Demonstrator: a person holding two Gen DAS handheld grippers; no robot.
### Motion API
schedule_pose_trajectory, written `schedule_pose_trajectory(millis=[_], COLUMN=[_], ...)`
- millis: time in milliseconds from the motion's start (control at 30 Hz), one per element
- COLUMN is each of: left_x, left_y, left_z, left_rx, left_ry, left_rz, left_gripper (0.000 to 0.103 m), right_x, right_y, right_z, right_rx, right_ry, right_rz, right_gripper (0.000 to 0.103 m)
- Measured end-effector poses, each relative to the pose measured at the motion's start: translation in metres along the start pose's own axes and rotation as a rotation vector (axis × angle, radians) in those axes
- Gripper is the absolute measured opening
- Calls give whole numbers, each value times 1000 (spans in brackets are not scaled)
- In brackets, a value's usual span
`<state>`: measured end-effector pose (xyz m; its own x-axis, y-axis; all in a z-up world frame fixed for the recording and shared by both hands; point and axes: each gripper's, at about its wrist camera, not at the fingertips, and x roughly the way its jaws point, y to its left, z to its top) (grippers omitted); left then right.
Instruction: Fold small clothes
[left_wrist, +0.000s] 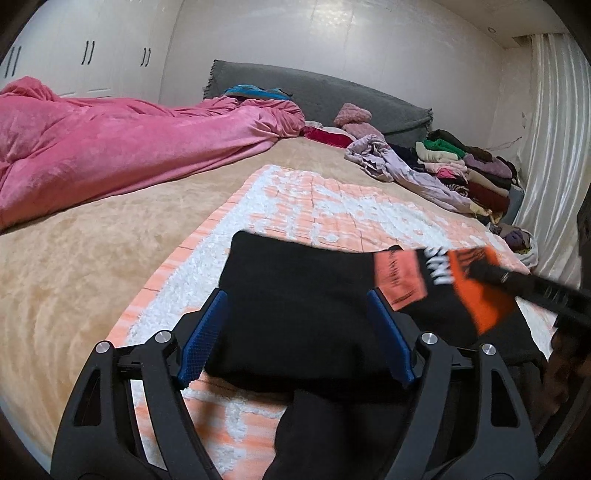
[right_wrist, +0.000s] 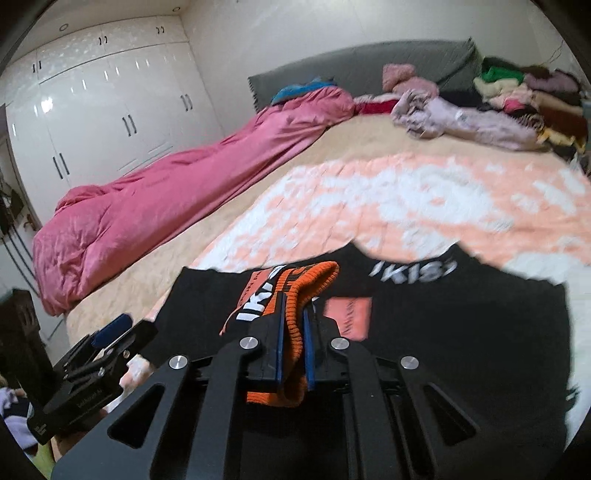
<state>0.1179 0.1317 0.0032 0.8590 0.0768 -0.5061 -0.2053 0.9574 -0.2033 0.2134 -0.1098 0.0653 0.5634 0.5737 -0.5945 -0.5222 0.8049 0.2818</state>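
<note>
A black garment (left_wrist: 295, 321) with a salmon patch (right_wrist: 349, 317) and white lettering (right_wrist: 410, 273) lies on a peach-and-white blanket (left_wrist: 332, 199). My left gripper (left_wrist: 297, 295) hovers open over its near left part, blue pads (left_wrist: 207, 332) wide apart and gripping nothing. My right gripper (right_wrist: 293, 302) is shut on the garment's orange ribbed cuff (right_wrist: 295, 332), which is lifted and draped over the black cloth. Seen in the left wrist view, the right gripper (left_wrist: 517, 284) reaches in from the right with the orange cuff (left_wrist: 476, 291). The left gripper (right_wrist: 110, 332) shows at the lower left of the right wrist view.
The blanket lies on a beige bed (left_wrist: 74, 277). A pink duvet (left_wrist: 110, 147) is bunched along the left side. A lilac garment (left_wrist: 399, 166) and a stack of folded clothes (left_wrist: 472, 170) sit at the far right by the grey headboard (left_wrist: 332, 92). White wardrobes (right_wrist: 110, 110) stand behind.
</note>
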Motion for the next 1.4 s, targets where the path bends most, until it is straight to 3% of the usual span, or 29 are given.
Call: schedule_pose_trajectory(millis=[267, 533, 1000, 1067, 1233, 1400], left_x=[2, 5, 50, 67, 98, 98], left_y=[-3, -9, -71, -72, -62, -59], left_z=[-2, -4, 14, 12, -10, -14], left_rx=[13, 41, 119, 100, 92, 107], left_ry=[7, 22, 206, 247, 337, 328], left_rz=[-10, -6, -134, -159, -129, -144], left_gripper=[69, 69, 69, 69, 69, 69], right_x=[-28, -39, -27, -25, -17, -11], right_y=[-57, -100, -124, -126, -133, -145], right_z=[3, -13, -33, -36, -41, -51], right_rx=[19, 81, 102, 95, 83, 118], right_ry=[-34, -7, 56, 63, 90, 129], right_rz=[-190, -296, -344, -355, -386, -424], right_gripper=[7, 7, 7, 7, 7, 15])
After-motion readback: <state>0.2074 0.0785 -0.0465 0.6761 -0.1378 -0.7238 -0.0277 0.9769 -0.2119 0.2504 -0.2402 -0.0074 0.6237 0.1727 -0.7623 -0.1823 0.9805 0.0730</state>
